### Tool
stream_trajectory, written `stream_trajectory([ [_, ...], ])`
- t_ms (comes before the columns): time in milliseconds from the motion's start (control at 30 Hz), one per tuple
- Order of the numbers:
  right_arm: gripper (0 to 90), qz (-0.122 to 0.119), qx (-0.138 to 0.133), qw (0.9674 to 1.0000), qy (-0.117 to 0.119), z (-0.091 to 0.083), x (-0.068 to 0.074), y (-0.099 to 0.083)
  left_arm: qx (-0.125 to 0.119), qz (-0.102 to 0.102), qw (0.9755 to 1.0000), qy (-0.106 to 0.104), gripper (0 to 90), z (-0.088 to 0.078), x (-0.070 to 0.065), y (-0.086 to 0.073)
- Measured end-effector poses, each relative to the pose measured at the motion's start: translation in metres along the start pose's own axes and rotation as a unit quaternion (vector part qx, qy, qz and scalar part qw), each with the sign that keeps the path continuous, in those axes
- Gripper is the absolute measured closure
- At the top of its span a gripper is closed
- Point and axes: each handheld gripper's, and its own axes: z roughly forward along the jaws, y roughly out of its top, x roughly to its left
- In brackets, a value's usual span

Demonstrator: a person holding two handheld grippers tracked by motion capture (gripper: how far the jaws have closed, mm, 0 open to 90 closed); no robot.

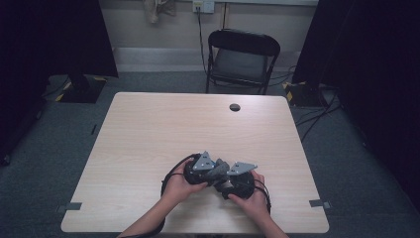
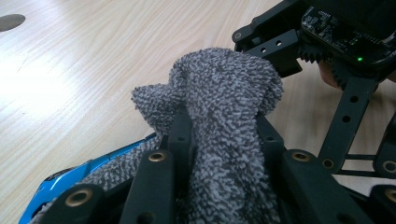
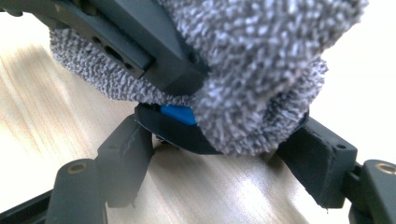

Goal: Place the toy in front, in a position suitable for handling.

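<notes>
My left gripper (image 2: 224, 123) is shut on a bunched grey terry cloth (image 2: 219, 88), which stands up between its black jaws. The cloth lies over a glossy blue and black object (image 2: 70, 179) whose shape I cannot make out. In the right gripper view that object (image 3: 175, 123) sits between the two jaws of my right gripper (image 3: 217, 156), which press on its sides just above the tabletop, with the cloth (image 3: 261, 70) draped on top. In the high view both grippers, left (image 1: 214, 171) and right (image 1: 227, 184), meet at the cloth (image 1: 219, 169) near the table's front middle.
The light wooden table (image 1: 148, 134) has a round cable hole (image 1: 235, 107) near its far edge. A black folding chair (image 1: 241, 59) stands behind it. Dark stands and cables lie on the grey floor at both sides.
</notes>
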Motion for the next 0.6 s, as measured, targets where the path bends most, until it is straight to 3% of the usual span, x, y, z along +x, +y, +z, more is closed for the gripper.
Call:
stream_trajectory([
  [600,26.8,0.001,0.0,1.0,-0.001,0.0,0.0,0.0,0.016,-0.015,0.999,0.038,68.2,-0.01,0.019,-0.001],
])
